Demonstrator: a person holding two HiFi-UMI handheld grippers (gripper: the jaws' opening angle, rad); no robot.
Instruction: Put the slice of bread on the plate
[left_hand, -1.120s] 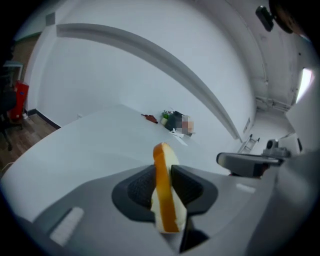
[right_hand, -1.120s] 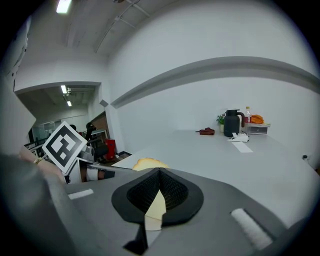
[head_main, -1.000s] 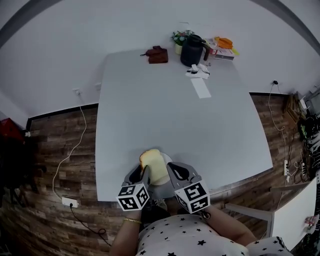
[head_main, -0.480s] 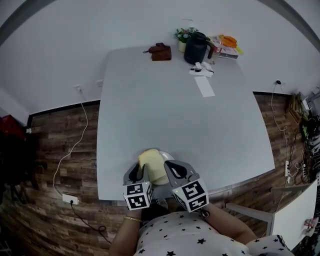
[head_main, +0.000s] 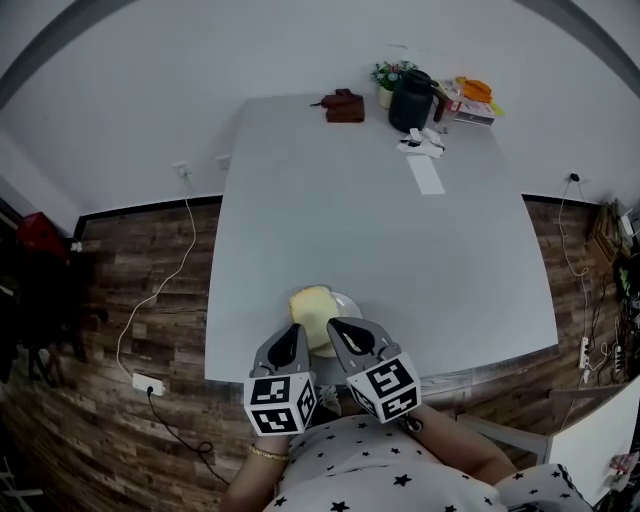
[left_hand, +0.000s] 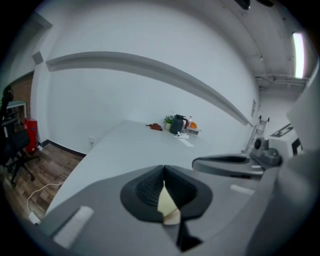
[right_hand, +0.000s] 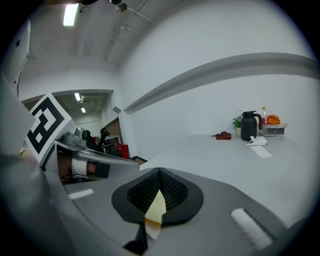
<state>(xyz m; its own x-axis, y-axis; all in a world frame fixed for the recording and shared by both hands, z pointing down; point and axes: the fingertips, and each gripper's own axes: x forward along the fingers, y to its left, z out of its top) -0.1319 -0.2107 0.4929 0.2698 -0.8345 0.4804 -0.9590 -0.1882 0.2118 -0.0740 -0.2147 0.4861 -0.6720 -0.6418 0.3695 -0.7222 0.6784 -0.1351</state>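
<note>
Left gripper (head_main: 293, 333) higher (grey table (head_main: 380, 250))

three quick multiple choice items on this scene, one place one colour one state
1. Where is the bread slice? A on the plate B in a bowl C in a basket
2. What colour is the jug at the far end? A white B black C red
3. What state is the left hand-held gripper in? A jaws wide apart B clamped on the plate C jaws shut
Key: 1 A, it lies on the white plate; 2 B, its body is black; 3 C, its own view shows them pressed together.
</note>
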